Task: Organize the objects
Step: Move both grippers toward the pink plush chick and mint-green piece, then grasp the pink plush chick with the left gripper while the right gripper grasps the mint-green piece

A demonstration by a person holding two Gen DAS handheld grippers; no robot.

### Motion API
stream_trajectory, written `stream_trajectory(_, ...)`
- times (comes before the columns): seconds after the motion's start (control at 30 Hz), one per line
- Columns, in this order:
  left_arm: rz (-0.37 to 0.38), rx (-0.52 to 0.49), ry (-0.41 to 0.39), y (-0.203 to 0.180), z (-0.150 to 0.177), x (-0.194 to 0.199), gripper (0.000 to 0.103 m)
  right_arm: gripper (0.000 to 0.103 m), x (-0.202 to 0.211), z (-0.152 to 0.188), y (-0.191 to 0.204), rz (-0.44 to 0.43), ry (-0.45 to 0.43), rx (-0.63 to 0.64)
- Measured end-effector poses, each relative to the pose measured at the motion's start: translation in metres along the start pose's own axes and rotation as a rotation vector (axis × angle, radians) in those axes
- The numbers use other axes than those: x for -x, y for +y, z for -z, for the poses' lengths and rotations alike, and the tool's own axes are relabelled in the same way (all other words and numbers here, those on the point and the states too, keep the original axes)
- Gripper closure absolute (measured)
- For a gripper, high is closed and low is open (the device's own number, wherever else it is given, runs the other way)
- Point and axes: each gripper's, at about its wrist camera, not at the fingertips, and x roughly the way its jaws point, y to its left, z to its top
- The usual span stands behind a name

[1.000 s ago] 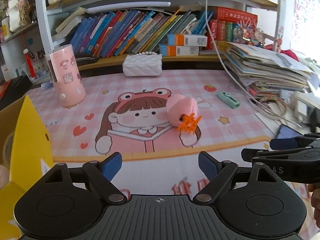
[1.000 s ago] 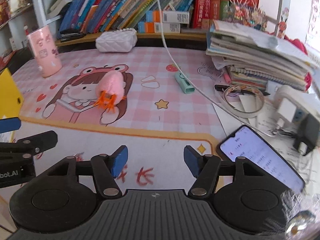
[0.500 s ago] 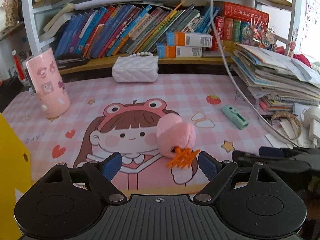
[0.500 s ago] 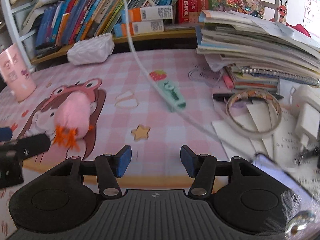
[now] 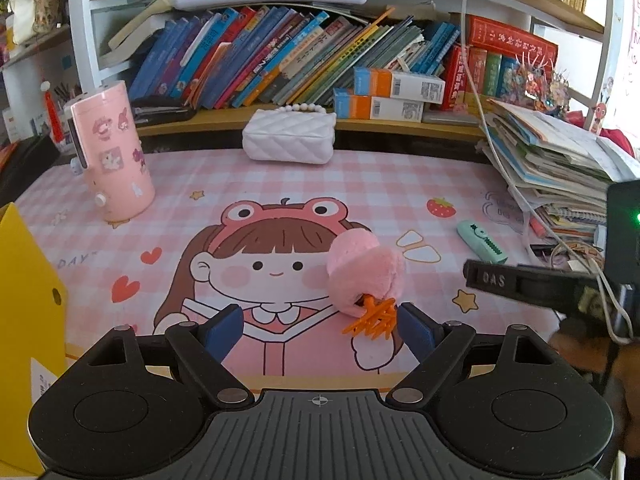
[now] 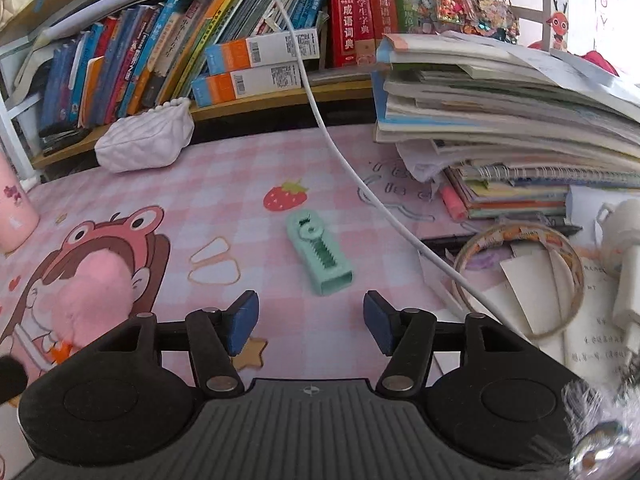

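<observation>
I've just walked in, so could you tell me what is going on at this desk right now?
A person is tidying the desk with a gripper in each hand. The left gripper is open, low over the mat, with the pink plush just ahead of its right finger, not yet gripped. The right gripper points at the green clip, which lies just beyond its fingertips; its jaws are opening and hold nothing. Both items lie loose on the mat.
</observation>
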Motion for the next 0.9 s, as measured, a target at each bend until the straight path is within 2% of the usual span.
stream_trajectory(0.17, -0.003, 0.005, 0.003, -0.001, 0.000, -0.003, 0.017, 0.048, -0.010, -0.008, 0.001, -0.008, -0.014, -0.006)
stream_trajectory(0.37, 0.012, 0.010, 0.008, -0.003, -0.003, -0.009, 0.017, 0.047, -0.022, -0.014, -0.001, 0.057, -0.043, -0.017)
stream_trajectory(0.5, 0.030, 0.011, 0.005, -0.005, -0.005, -0.012, 0.017, 0.048, -0.028, -0.018, -0.001, 0.064, -0.048, 0.011)
stream_trajectory(0.6, 0.042, 0.018, 0.012, -0.006, -0.006, -0.017, 0.017, 0.068, -0.030, -0.018, 0.001, 0.062, -0.054, 0.047)
stream_trajectory(0.63, 0.046, 0.018, 0.017, -0.007, -0.006, -0.020, 0.017, 0.079, -0.031, -0.018, 0.001, 0.054, -0.054, 0.058)
stream_trajectory(0.77, 0.068, 0.020, 0.031, -0.012, -0.008, -0.032, 0.017, 0.080, -0.027, -0.020, -0.001, 0.014, -0.040, 0.058)
stream_trajectory(0.9, 0.070, 0.005, 0.044, -0.019, -0.009, -0.048, 0.018, 0.080, -0.009, -0.020, -0.002, -0.002, -0.070, 0.064)
